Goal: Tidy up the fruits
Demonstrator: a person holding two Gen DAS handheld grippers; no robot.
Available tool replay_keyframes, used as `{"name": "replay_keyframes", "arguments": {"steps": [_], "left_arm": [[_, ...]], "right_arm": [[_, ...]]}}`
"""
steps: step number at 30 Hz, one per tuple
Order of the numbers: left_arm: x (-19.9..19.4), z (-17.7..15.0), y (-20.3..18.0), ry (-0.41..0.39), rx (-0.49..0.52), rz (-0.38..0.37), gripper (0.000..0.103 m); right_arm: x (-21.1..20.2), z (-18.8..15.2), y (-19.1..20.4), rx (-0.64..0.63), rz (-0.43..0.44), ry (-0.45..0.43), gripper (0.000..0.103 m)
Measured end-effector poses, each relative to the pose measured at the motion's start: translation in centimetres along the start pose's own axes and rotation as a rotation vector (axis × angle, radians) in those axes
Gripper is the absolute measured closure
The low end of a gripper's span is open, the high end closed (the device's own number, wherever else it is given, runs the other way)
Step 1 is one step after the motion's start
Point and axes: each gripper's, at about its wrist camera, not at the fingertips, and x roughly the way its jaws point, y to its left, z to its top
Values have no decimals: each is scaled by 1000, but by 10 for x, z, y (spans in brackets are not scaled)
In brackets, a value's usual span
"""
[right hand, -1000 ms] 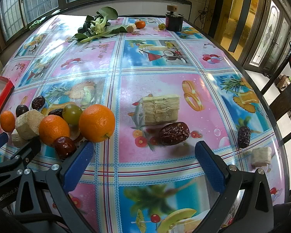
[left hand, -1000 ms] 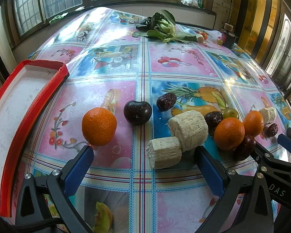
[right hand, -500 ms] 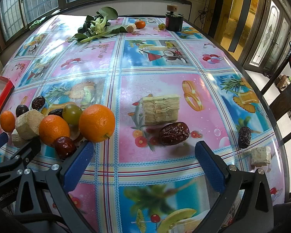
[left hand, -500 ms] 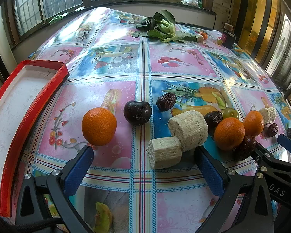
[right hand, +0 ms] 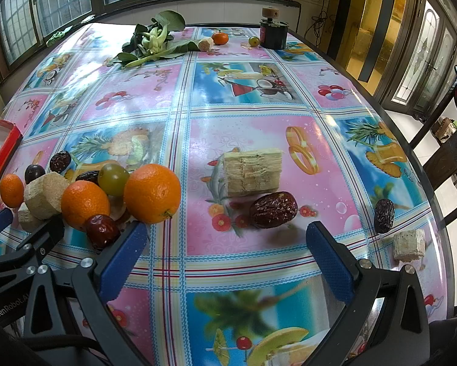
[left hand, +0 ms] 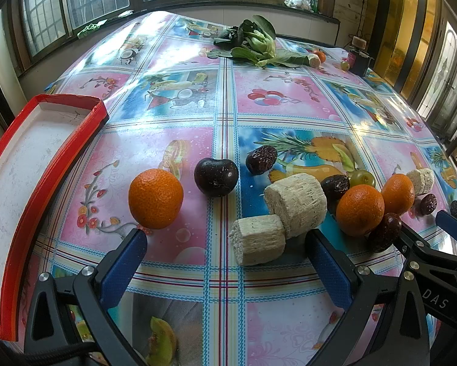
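My left gripper [left hand: 225, 256] is open and low over the table. A pale sugarcane piece [left hand: 257, 241] lies between its fingers, with a thicker one [left hand: 295, 204] just behind. An orange [left hand: 155, 202] sits by the left finger; a dark plum [left hand: 216, 177] and a red date [left hand: 261, 159] lie beyond. More oranges [left hand: 360, 209], dates and a green grape [left hand: 362, 178] cluster to the right. My right gripper [right hand: 226, 251] is open, with a red date [right hand: 273, 209] and a sugarcane block [right hand: 252, 172] ahead of it, and an orange [right hand: 152, 193] by its left finger.
A red-rimmed white tray [left hand: 45, 164] lies at the left table edge. Leafy greens [right hand: 153, 41], a small orange [right hand: 220, 38] and a dark jar [right hand: 273, 32] stand at the far end. A date [right hand: 384, 215] and a sugarcane cube [right hand: 408, 244] lie near the right edge, beside a chair [right hand: 451, 152].
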Motion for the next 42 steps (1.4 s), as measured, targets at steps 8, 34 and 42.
{"name": "replay_keyframes", "arguments": {"steps": [8, 34, 42], "left_arm": [[0, 0, 0, 0, 0, 0, 0], [3, 6, 3, 56, 23, -15, 0], [5, 12, 3, 133, 61, -38, 0]], "right_arm": [[0, 0, 0, 0, 0, 0, 0], [0, 0, 0, 0, 0, 0, 0], [0, -1, 0, -5, 5, 0, 0]]}}
